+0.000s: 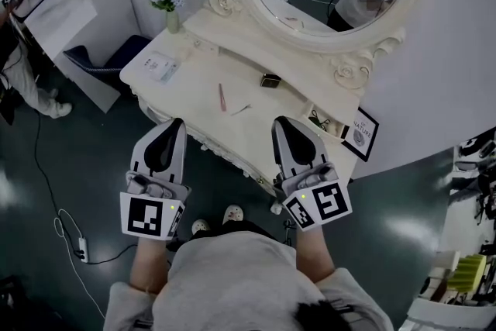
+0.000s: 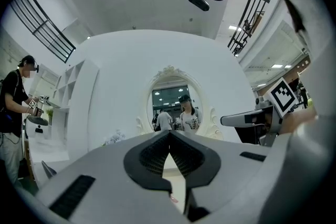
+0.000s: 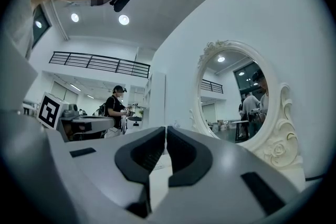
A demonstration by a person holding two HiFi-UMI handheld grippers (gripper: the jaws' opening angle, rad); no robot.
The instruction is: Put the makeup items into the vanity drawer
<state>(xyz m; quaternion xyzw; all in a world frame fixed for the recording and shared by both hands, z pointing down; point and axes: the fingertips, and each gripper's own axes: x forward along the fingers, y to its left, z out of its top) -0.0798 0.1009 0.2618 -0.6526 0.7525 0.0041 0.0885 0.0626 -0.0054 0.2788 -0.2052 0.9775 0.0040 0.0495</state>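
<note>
On the cream vanity top (image 1: 194, 81) lie a pink pencil-like stick (image 1: 222, 97), a thin metal tool (image 1: 242, 110) and a small dark compact (image 1: 270, 80). A white packet (image 1: 160, 67) rests near the left end. My left gripper (image 1: 177, 122) and right gripper (image 1: 280, 121) hover side by side over the vanity's near edge, short of the items. The jaws of both are closed together with nothing between them (image 2: 169, 135) (image 3: 165, 131). No open drawer shows; the grippers cover the vanity's front.
An oval mirror (image 1: 403, 4) in a carved frame backs the vanity. A flower vase (image 1: 168, 0) stands at the back left, a framed sign (image 1: 361, 132) at the right end. A blue seat (image 1: 108, 58) is to the left and a cable (image 1: 66, 232) lies on the floor.
</note>
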